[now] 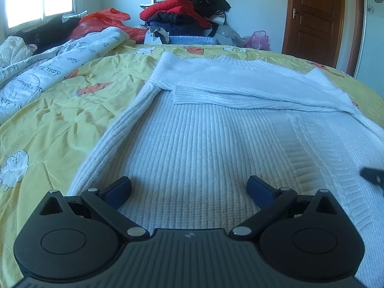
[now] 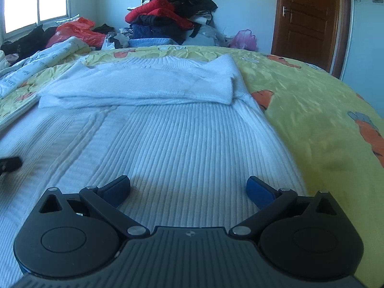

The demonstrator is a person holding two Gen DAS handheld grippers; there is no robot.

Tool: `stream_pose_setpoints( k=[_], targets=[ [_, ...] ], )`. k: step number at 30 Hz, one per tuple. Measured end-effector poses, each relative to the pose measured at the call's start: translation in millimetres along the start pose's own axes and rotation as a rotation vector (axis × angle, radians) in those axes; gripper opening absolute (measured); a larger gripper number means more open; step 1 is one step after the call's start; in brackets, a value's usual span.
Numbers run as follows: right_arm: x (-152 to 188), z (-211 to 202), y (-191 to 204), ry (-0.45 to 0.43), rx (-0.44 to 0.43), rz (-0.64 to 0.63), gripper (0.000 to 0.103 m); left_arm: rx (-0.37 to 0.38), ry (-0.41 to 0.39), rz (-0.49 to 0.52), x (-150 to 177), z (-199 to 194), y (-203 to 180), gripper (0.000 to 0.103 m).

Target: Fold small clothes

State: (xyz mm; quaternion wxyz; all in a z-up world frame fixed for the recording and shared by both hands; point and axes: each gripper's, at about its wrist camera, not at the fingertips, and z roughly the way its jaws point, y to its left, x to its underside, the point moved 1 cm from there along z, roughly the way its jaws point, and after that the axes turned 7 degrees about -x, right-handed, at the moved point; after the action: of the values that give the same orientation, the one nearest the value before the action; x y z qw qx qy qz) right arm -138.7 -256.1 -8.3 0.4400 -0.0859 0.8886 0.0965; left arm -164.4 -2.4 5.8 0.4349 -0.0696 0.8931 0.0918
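Observation:
A white ribbed knit sweater [image 1: 206, 144] lies flat on the yellow bed, collar at the far end, both sleeves folded across its chest [image 1: 240, 88]. It also fills the right wrist view [image 2: 168, 141], sleeves folded over [image 2: 144, 88]. My left gripper [image 1: 189, 189] is open and empty, just above the sweater's lower left part. My right gripper [image 2: 188, 188] is open and empty, above the lower right part. The right gripper's tip shows at the edge of the left wrist view [image 1: 374, 176]; the left gripper's tip shows in the right wrist view [image 2: 9, 164].
A yellow bedspread [image 1: 55, 120] with orange carrot prints covers the bed. A white quilt with writing [image 1: 36, 72] is bunched at the far left. A pile of red, black and blue clothes [image 1: 184, 9] stands behind the bed. A brown door [image 1: 316, 16] is at the far right.

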Motion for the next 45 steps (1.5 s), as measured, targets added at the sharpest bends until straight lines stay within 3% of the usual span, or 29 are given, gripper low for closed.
stream_pose_setpoints(
  k=[45],
  targets=[
    [16.8,-14.8,2.9,-0.005,-0.014,0.003,0.101,-0.002,-0.001,-0.001,0.8,-1.1,0.0,0.103]
  ],
)
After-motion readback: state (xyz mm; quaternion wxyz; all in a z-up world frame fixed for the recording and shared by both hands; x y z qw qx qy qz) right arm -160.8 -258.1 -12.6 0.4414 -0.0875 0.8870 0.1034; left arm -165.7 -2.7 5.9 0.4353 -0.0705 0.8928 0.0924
